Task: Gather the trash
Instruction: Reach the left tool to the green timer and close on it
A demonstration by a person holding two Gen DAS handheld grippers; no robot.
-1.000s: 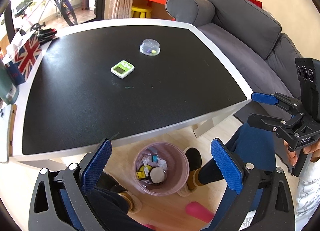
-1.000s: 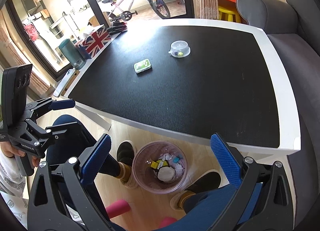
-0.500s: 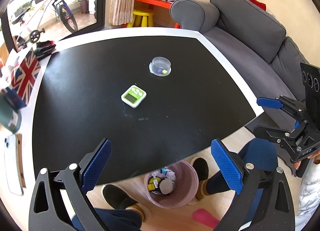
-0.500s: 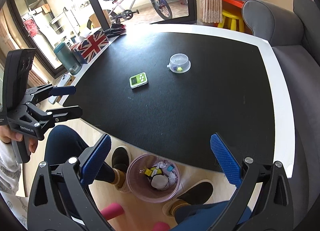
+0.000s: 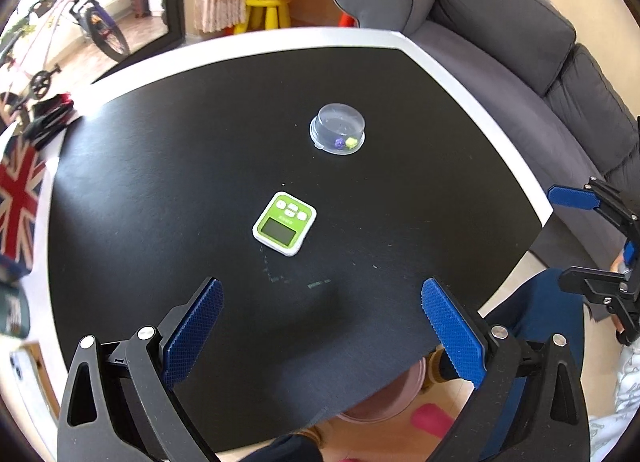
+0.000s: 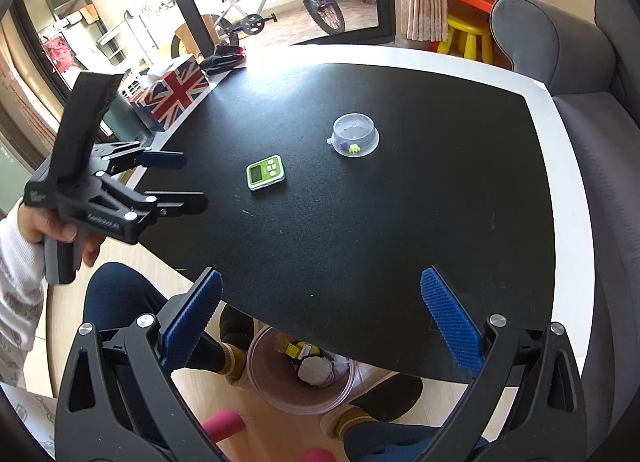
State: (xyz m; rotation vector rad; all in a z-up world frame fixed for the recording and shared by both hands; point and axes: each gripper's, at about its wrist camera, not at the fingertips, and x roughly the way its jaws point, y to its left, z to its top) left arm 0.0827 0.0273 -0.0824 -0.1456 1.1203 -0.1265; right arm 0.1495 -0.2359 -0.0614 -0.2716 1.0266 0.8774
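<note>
A pink trash bin (image 6: pixel 300 374) with several bits of trash stands on the floor under the near edge of the black table (image 6: pixel 360 230); only its rim (image 5: pixel 376 402) shows in the left wrist view. My left gripper (image 5: pixel 320 326) is open and empty above the table's near part; it also shows in the right wrist view (image 6: pixel 176 178). My right gripper (image 6: pixel 320 322) is open and empty above the table's near edge, and shows in the left wrist view (image 5: pixel 576 238). A clear plastic cup (image 5: pixel 338 134) with small coloured bits lies upside down on the table.
A green and white timer (image 5: pixel 285 228) lies mid-table. A Union Jack box (image 6: pixel 172 96) stands at the table's left edge. A grey sofa (image 5: pixel 520 62) runs along the right. The person's legs and feet (image 6: pixel 236 358) flank the bin. A bicycle stands beyond the glass door.
Both grippers have risen and moved forward over the table. The bin has slid down toward the frame bottom and is now mostly hidden in the left wrist view. Both stay open.
</note>
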